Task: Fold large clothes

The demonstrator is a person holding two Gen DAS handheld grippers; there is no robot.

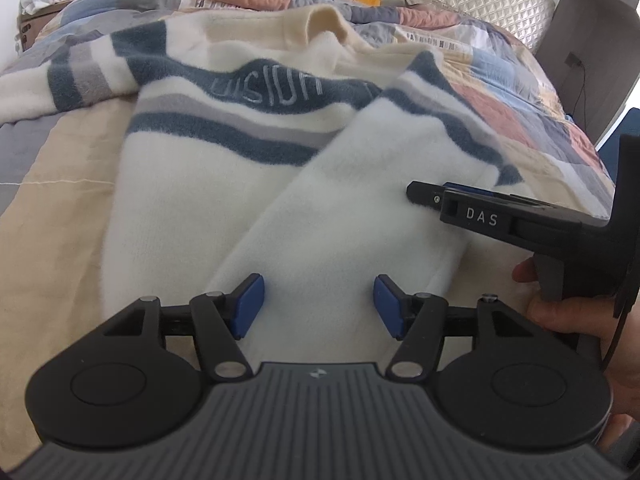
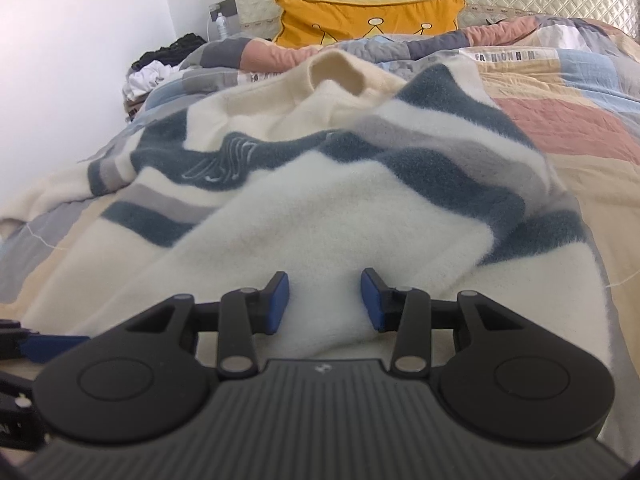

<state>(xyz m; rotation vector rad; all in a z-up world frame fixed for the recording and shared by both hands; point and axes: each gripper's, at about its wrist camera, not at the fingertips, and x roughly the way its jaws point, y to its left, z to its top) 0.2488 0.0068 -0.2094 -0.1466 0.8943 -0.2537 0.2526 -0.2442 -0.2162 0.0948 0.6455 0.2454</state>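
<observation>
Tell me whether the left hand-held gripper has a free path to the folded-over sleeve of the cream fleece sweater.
Probably yes. The left hand-held gripper is open, its blue pads straddling the folded-over sleeve; nothing lies between them.

The left sleeve of the sweater [image 1: 248, 184] is cut off by the left edge. Its hem is hidden behind the left gripper [image 1: 318, 306]. The embroidered lettering [image 2: 224, 160] is foreshortened and cannot be read in the right wrist view. The clothes pile [image 2: 160, 66] is too small to be told apart.
</observation>
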